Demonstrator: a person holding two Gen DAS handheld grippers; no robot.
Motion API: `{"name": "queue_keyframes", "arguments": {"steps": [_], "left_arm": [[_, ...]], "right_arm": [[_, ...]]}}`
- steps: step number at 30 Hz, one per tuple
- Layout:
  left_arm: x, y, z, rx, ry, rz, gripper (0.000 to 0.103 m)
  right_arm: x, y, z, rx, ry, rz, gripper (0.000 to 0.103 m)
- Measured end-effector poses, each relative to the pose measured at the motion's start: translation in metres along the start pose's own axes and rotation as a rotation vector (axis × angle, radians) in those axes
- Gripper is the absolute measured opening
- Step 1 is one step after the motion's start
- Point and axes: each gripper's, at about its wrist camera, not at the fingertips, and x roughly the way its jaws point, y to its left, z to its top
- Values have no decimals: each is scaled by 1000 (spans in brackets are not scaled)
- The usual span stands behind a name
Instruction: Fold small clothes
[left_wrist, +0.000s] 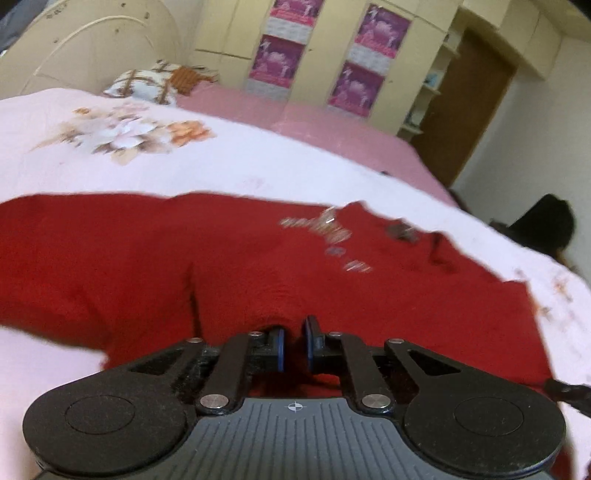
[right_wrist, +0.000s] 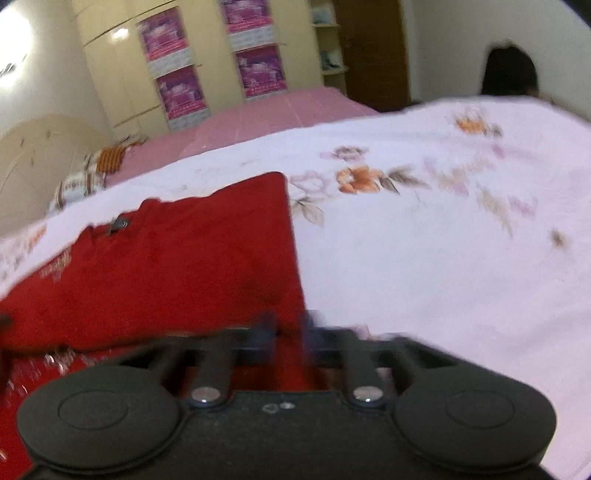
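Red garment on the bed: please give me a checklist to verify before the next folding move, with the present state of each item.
1. Left gripper holds the red garment: ok, cloth is pinched between its nearly shut pads.
2. Right gripper holds the garment: cannot tell, its fingertips are blurred at the garment's right edge.
3. Garment lies on the floral sheet: ok.
4. Right edge of the garment is straight: ok in the right wrist view.
5. Far edge is smooth: not ok, it is jagged near the shiny decoration.

Right hand-held gripper (right_wrist: 290, 328) fingertips smear into blur (grip unreadable).
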Motion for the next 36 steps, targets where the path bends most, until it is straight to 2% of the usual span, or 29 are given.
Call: {"name": "queue_keyframes", "arguments": {"steps": [3,5,7,9,11,12,13,17,21,23,24,25,27,28,30,33,36], "left_arm": [[-9,8,-3,-15,0,9,10],[-22,14,-3,-35,-10,43,12],[-42,23,-8,-67,-56,68,12],[-48,31,-5,-68,-52,89,13],[-49,33,1,-85,-51,72,13],[-50,30,4,-79,-64,60,13],[-49,25,7,-63,-76,49,13],[-31,1,10,-3,-60,10,13],[6,-4,9,3,12,44,12],[10,-5,7,21,-6,50,12],[11,-6,8,29,-4,54,12],[12,-7,9,30,-1,58,12],[11,-10,9,31,5,66,12],[11,-10,9,36,5,68,13],[11,-12,9,44,3,68,13],[10,-12,8,47,1,68,13],[12,-11,9,50,-2,68,13]], "right_arm": [[-3,-10,-4,17,13,-39,7],[-6,-11,-3,10,25,-33,8],[-17,-13,2,25,2,-5,16],[-24,-7,6,-11,-34,3,26],[-21,-2,13,-36,-48,23,39],[-16,0,16,-40,-47,24,52],[-11,1,21,-40,-51,23,54],[20,8,41,-2,-24,43,51],[57,21,59,-18,18,42,49],[73,20,65,12,60,85,49],[78,21,69,12,57,95,43],[81,21,72,7,56,101,26],[82,17,77,51,59,122,14],[81,14,78,75,60,136,11],[75,9,79,100,52,167,12],[74,0,83,141,46,190,30],[85,-4,87,163,54,182,20]]}}
